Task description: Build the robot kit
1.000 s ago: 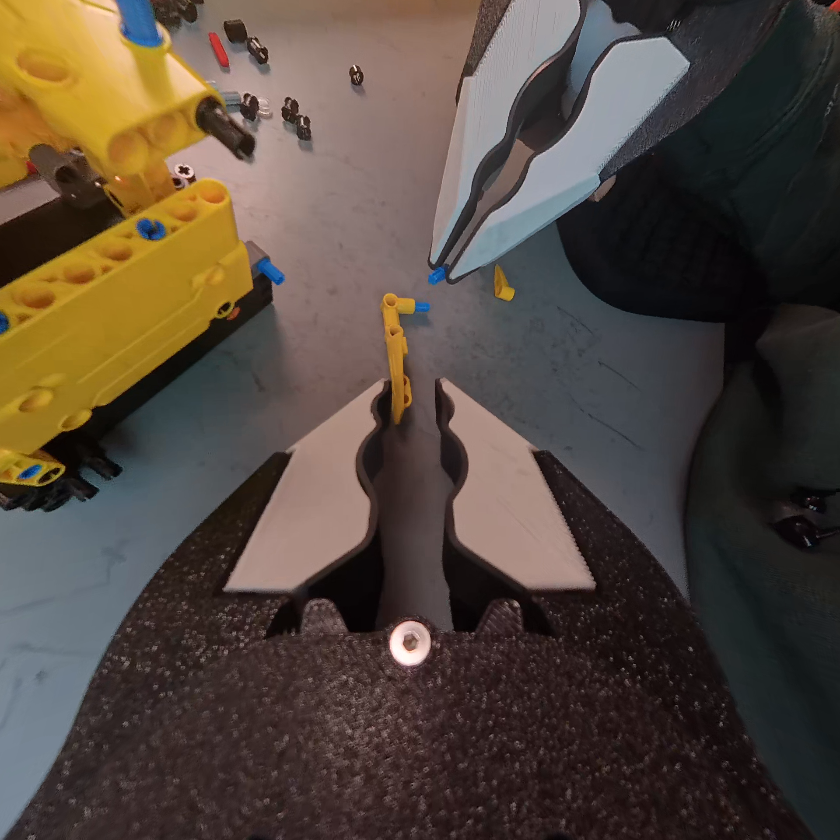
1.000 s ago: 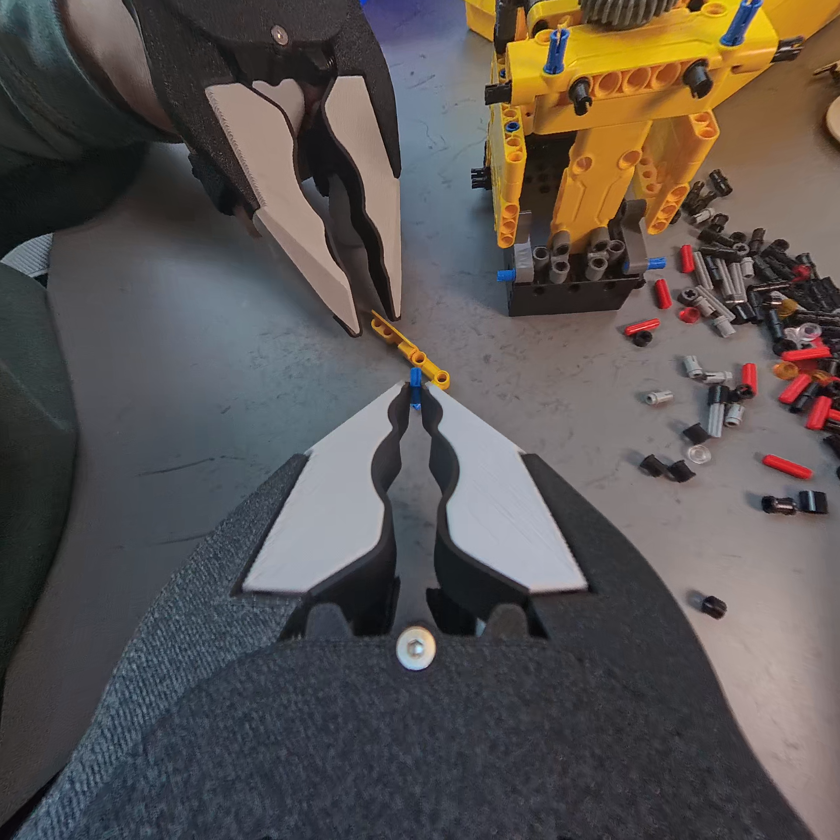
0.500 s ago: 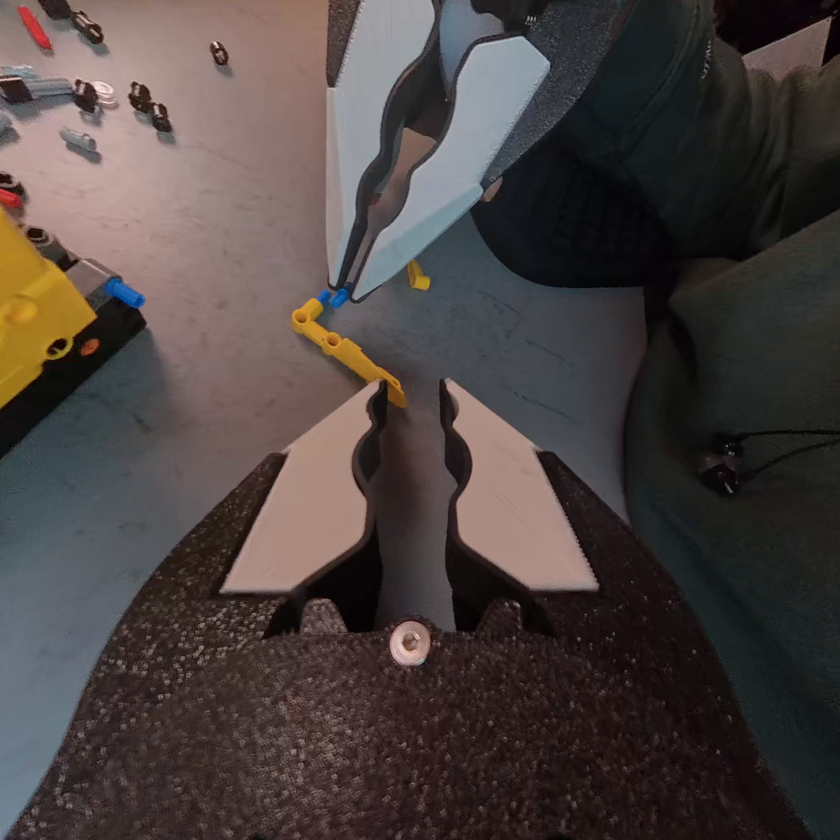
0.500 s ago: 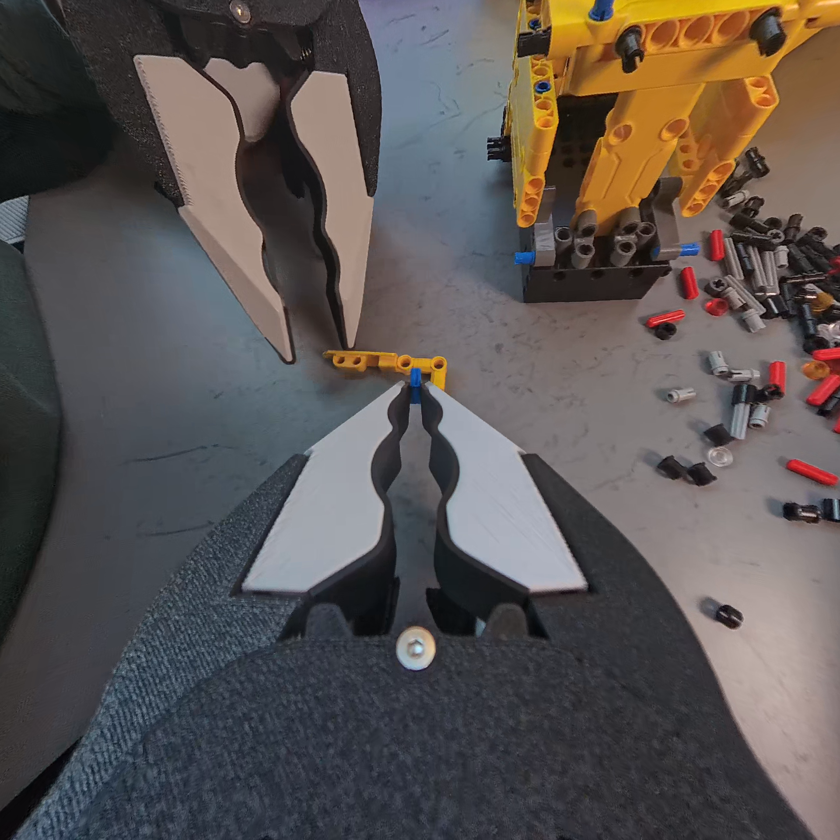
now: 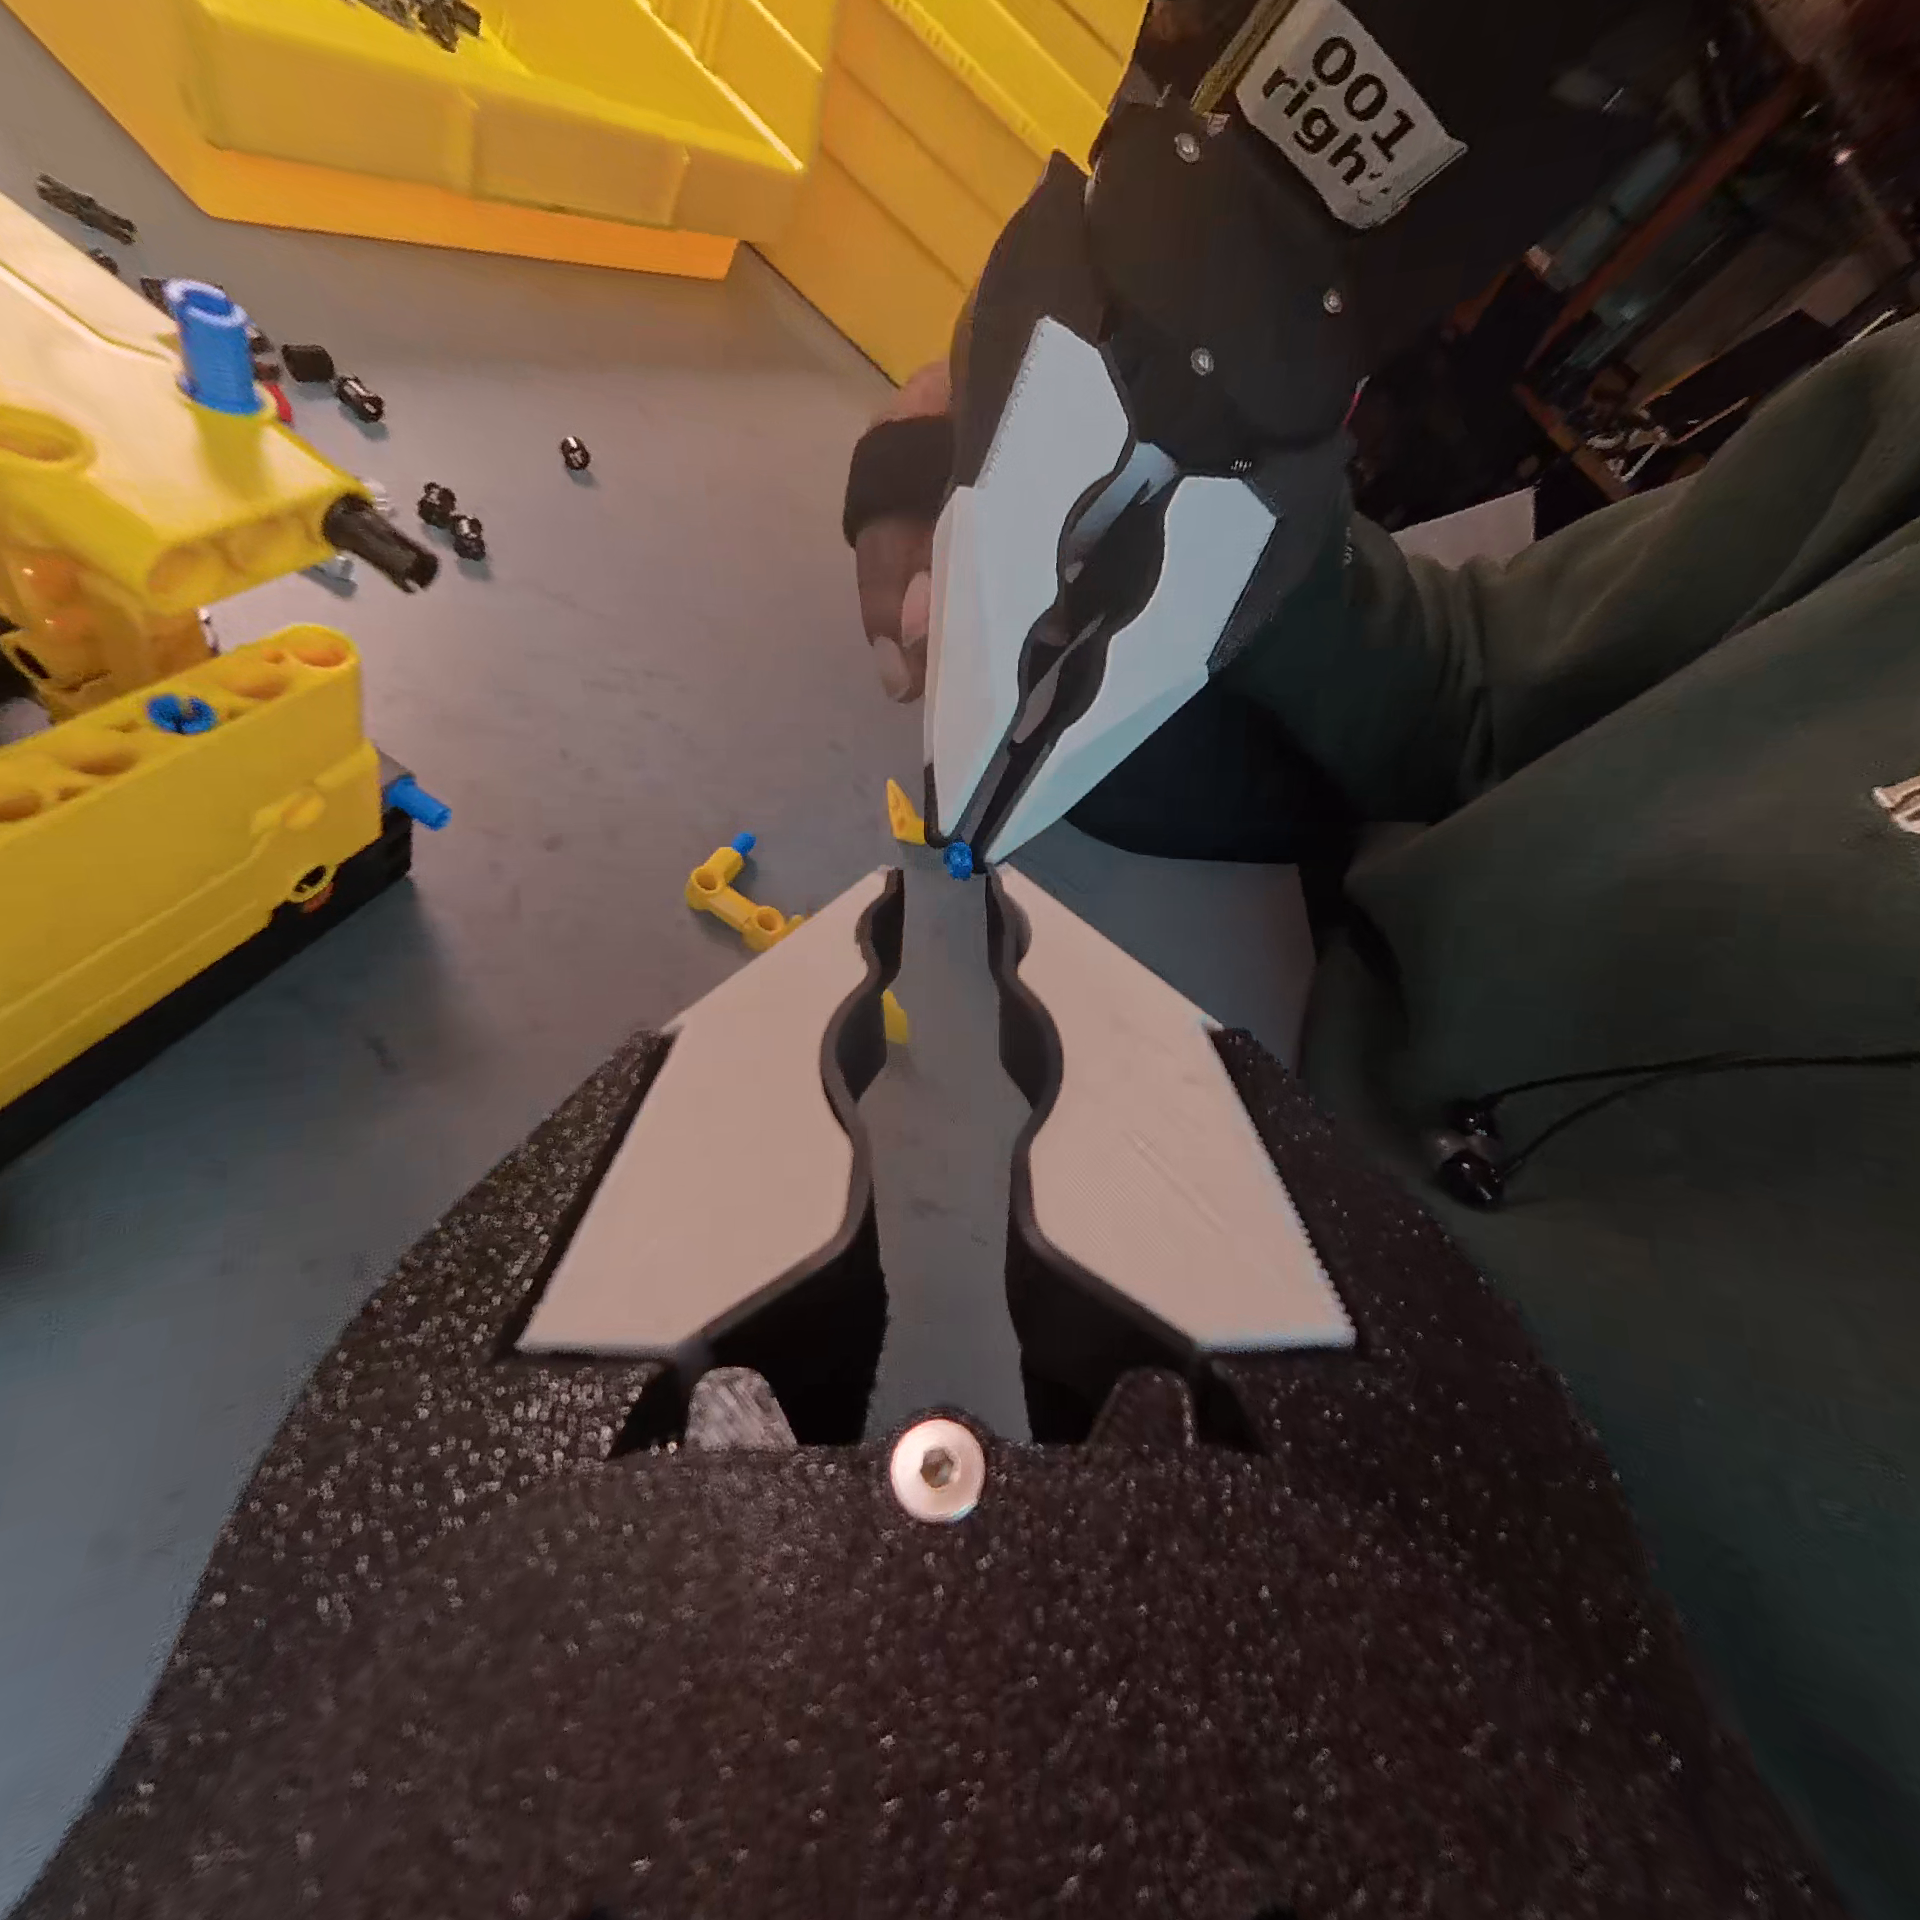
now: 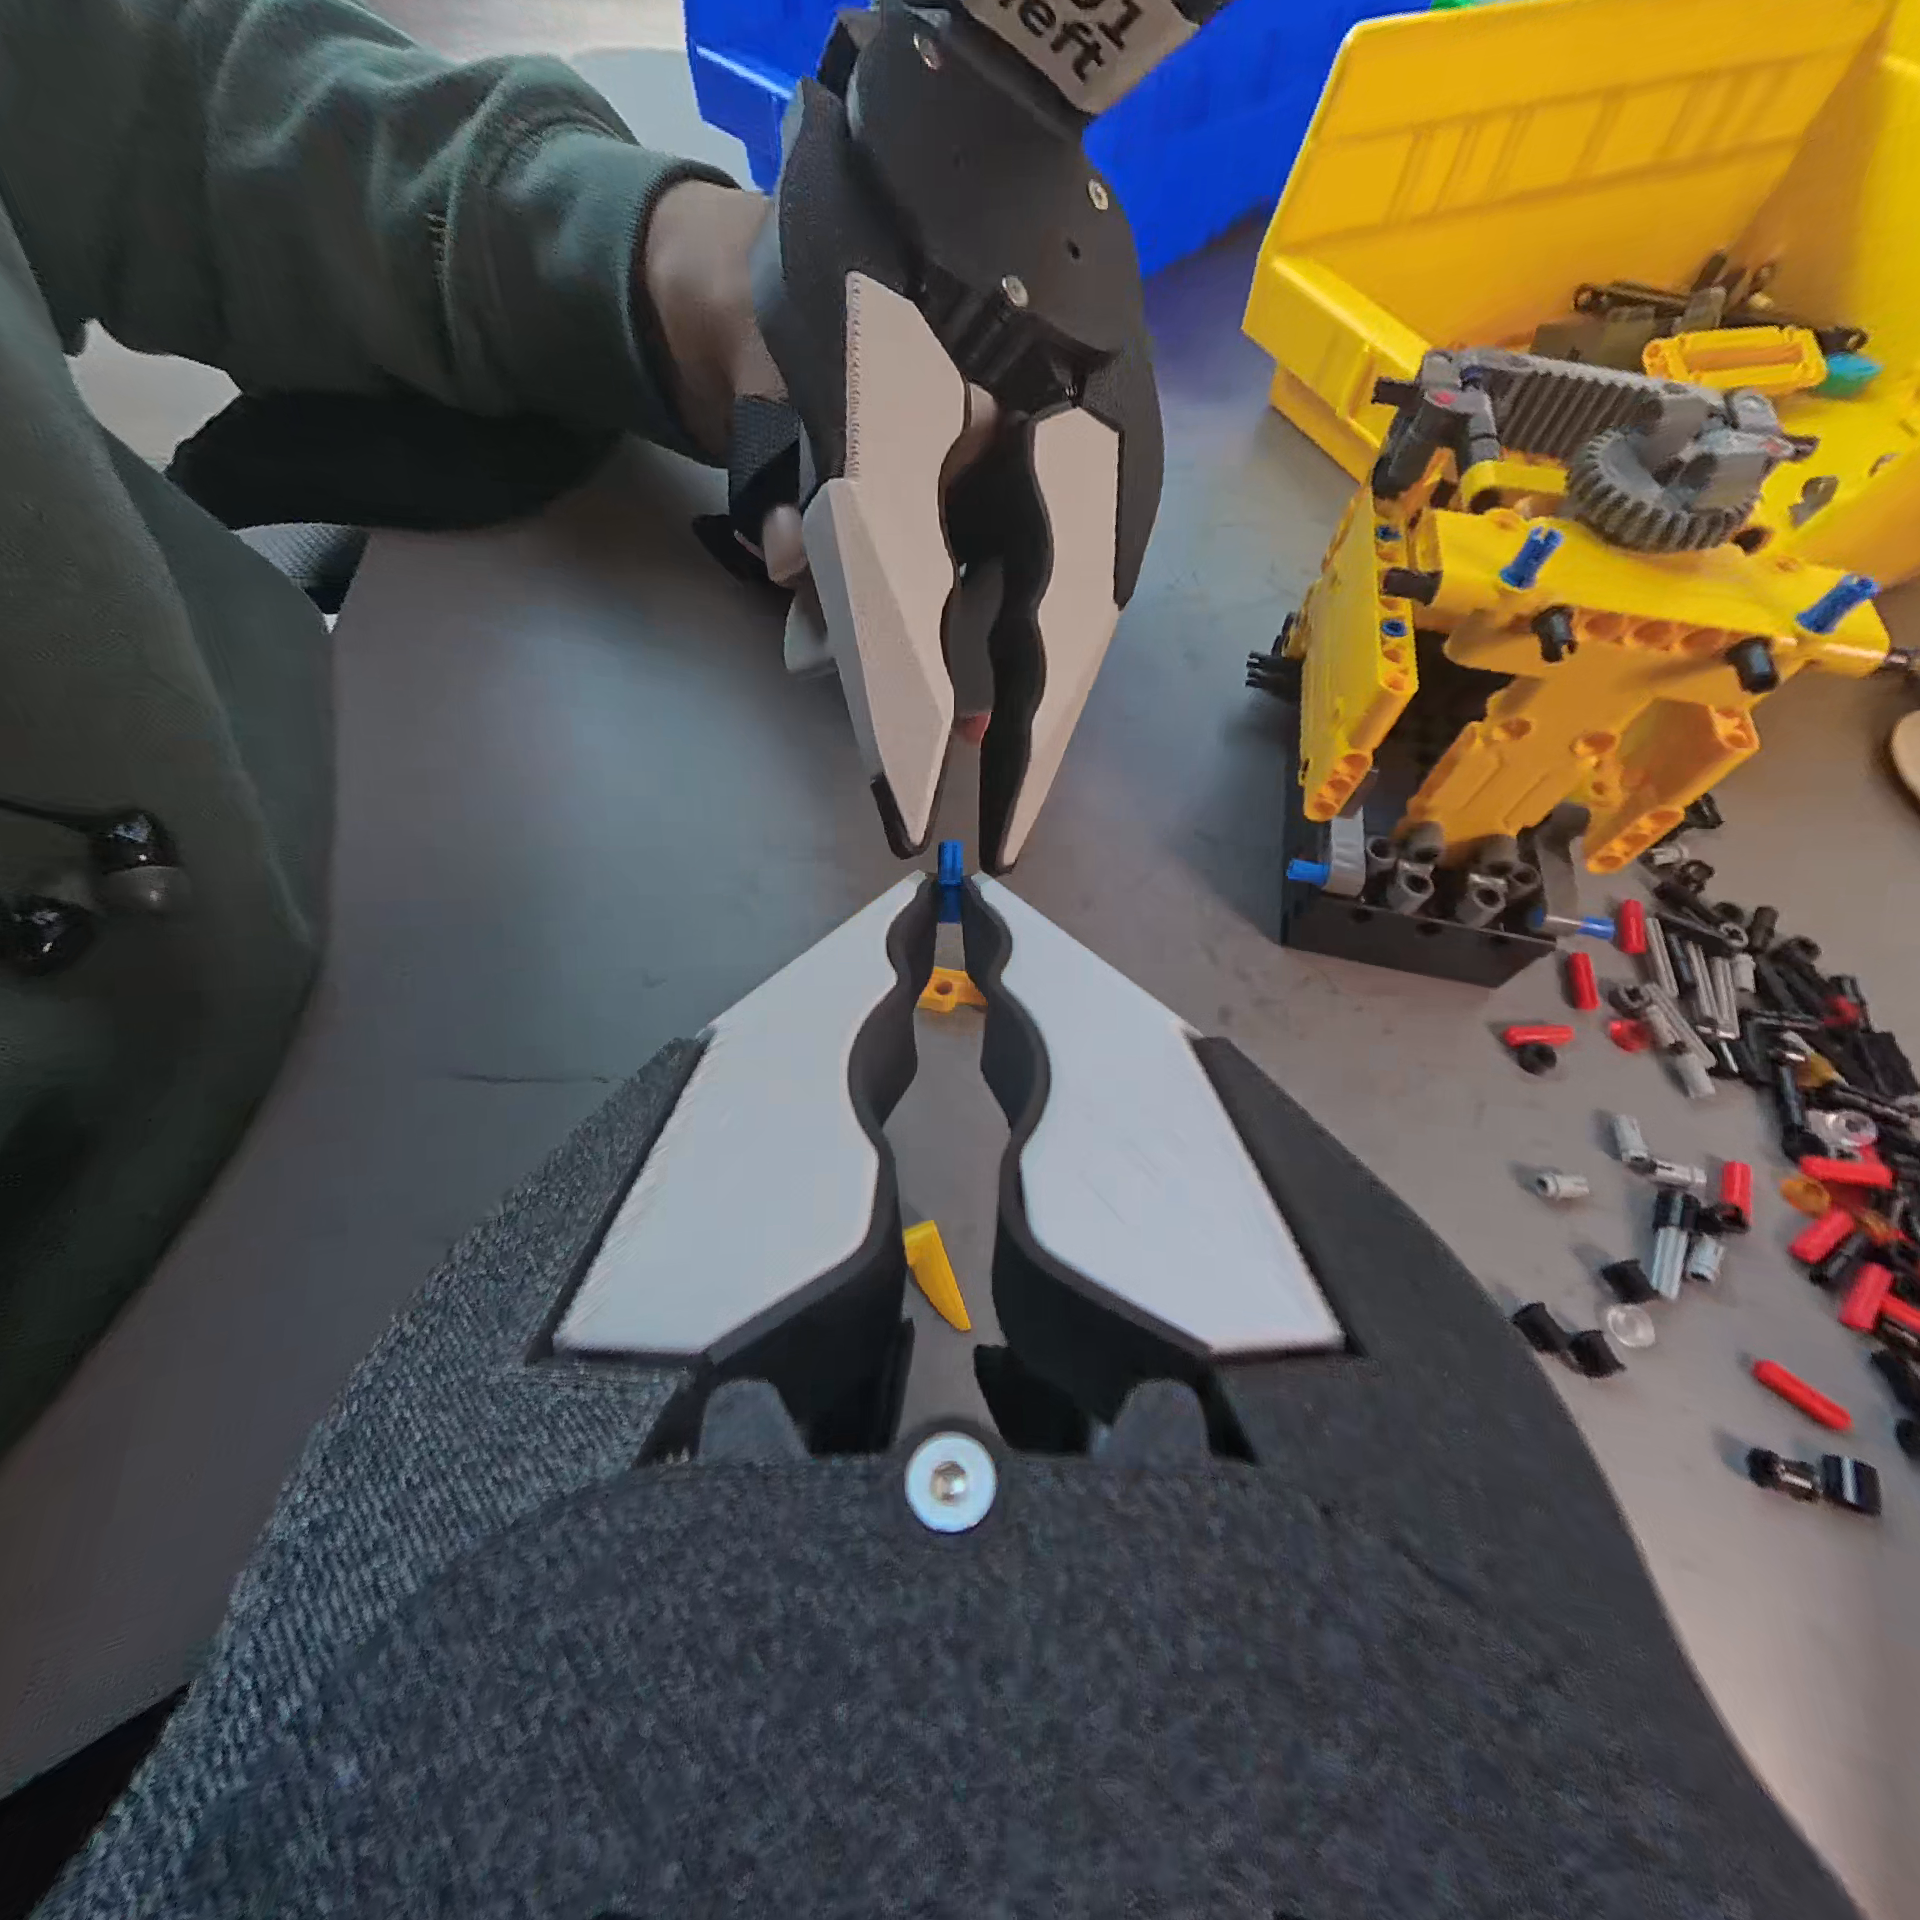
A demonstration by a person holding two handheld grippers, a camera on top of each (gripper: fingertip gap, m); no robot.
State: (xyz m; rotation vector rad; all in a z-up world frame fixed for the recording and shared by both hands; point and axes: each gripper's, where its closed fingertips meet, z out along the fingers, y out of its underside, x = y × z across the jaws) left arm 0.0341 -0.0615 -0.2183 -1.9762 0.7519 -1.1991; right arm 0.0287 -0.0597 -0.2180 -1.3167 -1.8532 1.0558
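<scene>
1. The right gripper [image 6: 948, 896] is pinching a short blue pin [image 6: 948, 864] at the very tips of its fingers. The fingers are pressing together on the pin's lower half, and the upper half is sticking out beyond them.
2. The left gripper [image 5: 943, 904] is meeting it tip to tip with its fingers spread and holding nothing. Its tips are standing on either side of the pin's free end; whether they are touching it cannot be told.
3. Both pairs of fingers are showing flat pale grey faces with wavy black inner edges, set in rough black bodies.
4. Just below, a thin yellow angled beam [image 5: 743, 909] with round holes is lying flat on the table [image 6: 623, 831]. A second blue pin [image 5: 742, 844] is sitting in its bent end.
5. A small yellow wedge piece [image 6: 935, 1273] is lying near it.
6. The table is showing a matt grey, lightly scuffed surface.
7. Farther off, a blocky yellow model [image 6: 1558, 665] with a grey gear on top is standing on a black base.
8. Loose black, grey and red pins [image 6: 1766, 1091] are lying scattered beside it.
9. A yellow bin [image 6: 1507, 187] and a blue bin [image 6: 1174, 166] are standing behind.
</scene>
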